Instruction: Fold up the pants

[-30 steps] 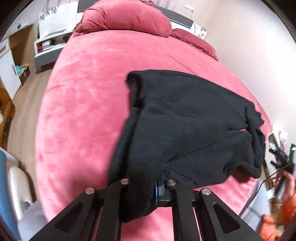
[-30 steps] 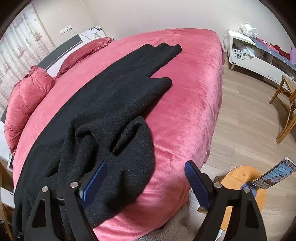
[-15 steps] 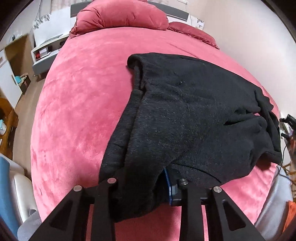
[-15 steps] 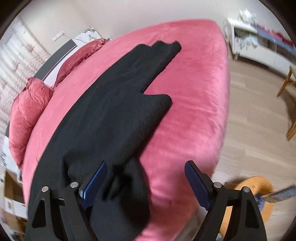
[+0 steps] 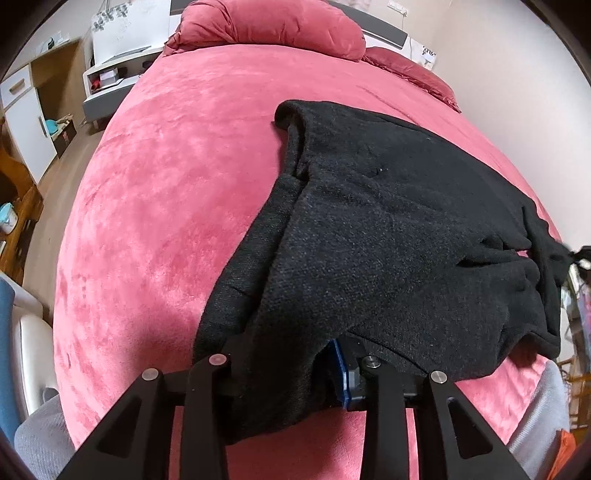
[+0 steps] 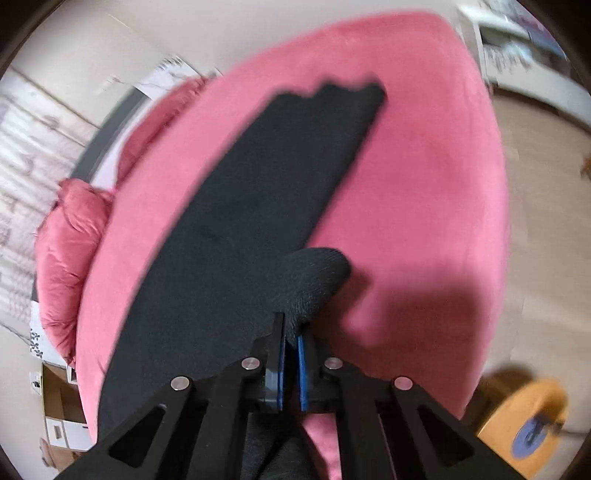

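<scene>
Now right gripper (image 6: 291,341) tight on black pants (image 6: 258,192), pink bed (image 6: 424,166).

Black pants (image 5: 388,236), a coarse knit weave with no print, lie on a deep pink plush bed (image 5: 177,192), mottled lighter and darker where the pile catches light. Pillows (image 5: 273,26) up top, same rosy red. The left claw (image 5: 284,365) is matte black with silver rivets and a blue pad; the right claw (image 6: 290,334) matches, black frame, blue pads. Pale beige wall (image 5: 509,74), tan wood floor (image 6: 546,206), orange round stool (image 6: 524,417).
</scene>
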Motion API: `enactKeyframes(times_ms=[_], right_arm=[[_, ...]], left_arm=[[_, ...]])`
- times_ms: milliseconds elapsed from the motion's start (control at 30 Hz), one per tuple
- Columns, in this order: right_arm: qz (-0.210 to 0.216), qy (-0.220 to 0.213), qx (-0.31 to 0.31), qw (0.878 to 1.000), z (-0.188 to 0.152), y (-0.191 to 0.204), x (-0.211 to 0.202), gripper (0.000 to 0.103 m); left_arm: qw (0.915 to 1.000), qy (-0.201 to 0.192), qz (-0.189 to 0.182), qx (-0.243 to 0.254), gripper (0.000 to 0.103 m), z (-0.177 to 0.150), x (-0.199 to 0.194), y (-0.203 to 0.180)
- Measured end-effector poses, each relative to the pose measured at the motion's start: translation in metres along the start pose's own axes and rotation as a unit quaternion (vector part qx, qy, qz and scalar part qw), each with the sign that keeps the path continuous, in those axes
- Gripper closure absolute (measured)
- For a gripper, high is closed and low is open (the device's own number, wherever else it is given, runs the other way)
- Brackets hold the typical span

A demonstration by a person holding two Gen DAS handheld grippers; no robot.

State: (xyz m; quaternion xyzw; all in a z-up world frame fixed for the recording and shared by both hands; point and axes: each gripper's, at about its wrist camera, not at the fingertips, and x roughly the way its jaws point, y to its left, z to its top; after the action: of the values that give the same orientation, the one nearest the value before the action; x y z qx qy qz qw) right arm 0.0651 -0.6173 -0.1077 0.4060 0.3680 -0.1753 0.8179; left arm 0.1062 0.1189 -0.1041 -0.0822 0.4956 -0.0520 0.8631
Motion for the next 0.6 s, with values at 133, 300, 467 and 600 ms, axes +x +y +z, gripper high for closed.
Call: enactKeyframes(times_ms=[133, 300, 467, 600], right_arm=[[-0.034, -0.056, -0.015, 0.998, 0.043, -0.008, -0.044, 0.099], [-0.093, -0.100, -0.002, 0.991, 0.074, -0.042, -0.073, 0.099], [-0.115, -0.082, -0.002, 0.990, 0.065, -0.075, -0.057, 0.099], [-0.102, 0.001, 0.035, 0.994, 0.046, -0.106, -0.022, 0.090]], left_arm=[[1.0000, -0.001, 0.008, 0.003, 0.069, 0.001, 0.001, -0.006], [0.9999, -0.001, 0.014, 0.001, 0.068, -0.001, 0.003, -0.011], [0.9998, 0.001, 0.018, -0.009, 0.067, 0.001, 0.004, -0.014], [0.9996, 0.001, 0.027, 0.000, 0.065, 0.000, 0.007, -0.020]])
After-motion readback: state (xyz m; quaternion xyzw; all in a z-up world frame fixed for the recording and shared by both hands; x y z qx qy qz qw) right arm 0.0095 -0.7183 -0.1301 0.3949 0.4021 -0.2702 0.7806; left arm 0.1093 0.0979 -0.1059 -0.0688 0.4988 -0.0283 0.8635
